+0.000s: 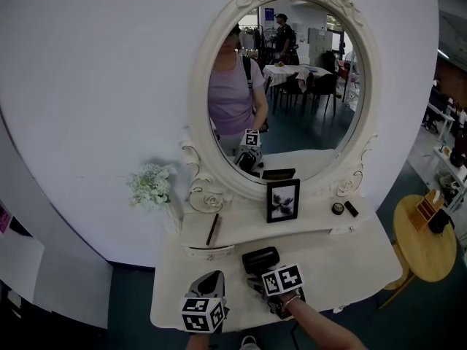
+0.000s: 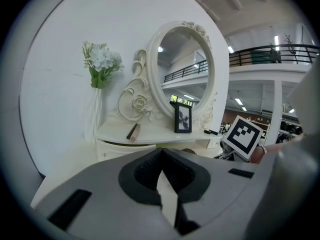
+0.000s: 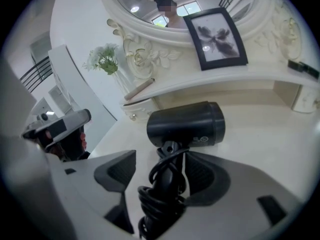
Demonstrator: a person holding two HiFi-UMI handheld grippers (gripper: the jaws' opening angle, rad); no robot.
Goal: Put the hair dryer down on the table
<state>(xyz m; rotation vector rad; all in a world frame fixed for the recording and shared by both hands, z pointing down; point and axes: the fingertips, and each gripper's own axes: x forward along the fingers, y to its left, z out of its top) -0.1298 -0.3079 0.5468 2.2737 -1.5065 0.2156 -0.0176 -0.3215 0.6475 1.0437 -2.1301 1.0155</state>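
Our right gripper (image 3: 162,165) gapes wide, holding nothing, the hair dryer (image 3: 187,124) resting on the dressing table (image 3: 272,136) between its jaws; we judge it released, next withdrawing clear of the cord (image 3: 159,200)

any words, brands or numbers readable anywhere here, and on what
No text reads clearly.
hair dryer: small pale mark on its barrel, too small to read.
marker cubes: black-and-white square patterns, no letters.
blue sign in the mirror: too blurred to read.
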